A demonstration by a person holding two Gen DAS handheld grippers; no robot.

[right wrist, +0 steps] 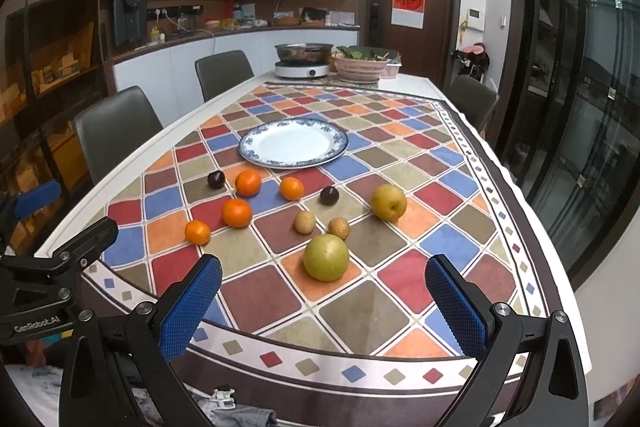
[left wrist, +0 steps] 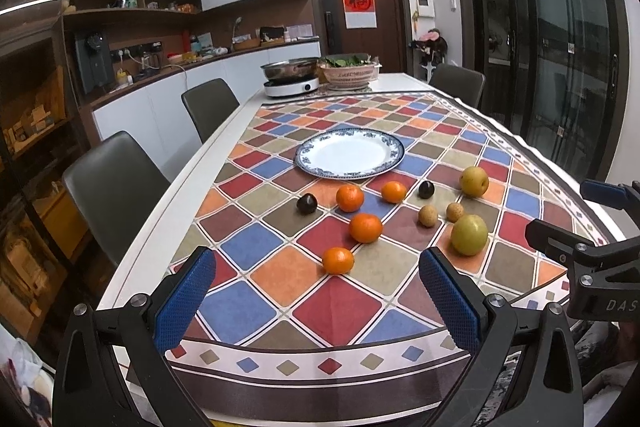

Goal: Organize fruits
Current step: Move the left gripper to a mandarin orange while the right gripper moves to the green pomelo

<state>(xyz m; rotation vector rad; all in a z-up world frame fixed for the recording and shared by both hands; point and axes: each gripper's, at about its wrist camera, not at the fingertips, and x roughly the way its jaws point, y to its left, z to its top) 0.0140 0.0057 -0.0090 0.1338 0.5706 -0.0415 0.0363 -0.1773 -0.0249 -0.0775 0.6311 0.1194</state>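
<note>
A blue-rimmed white plate (left wrist: 349, 154) (right wrist: 293, 143) lies empty on the checked tablecloth. In front of it lie several oranges (left wrist: 338, 260) (right wrist: 237, 213), two dark plums (left wrist: 307, 204) (right wrist: 329, 195), two small tan fruits (left wrist: 427, 215) (right wrist: 304, 222) and two yellow-green pears (left wrist: 469, 235) (right wrist: 325, 257). My left gripper (left wrist: 318, 263) is open and empty above the near table edge, close to the nearest orange. My right gripper (right wrist: 324, 271) is open and empty, with the near pear just ahead between its fingers. Each gripper shows at the edge of the other's view.
An induction cooker with a steel pot (left wrist: 291, 75) and a pink basket of greens (left wrist: 351, 70) stand at the table's far end. Grey chairs (left wrist: 114, 187) line the left side, one (left wrist: 458, 81) stands at the far right. Glass doors are on the right.
</note>
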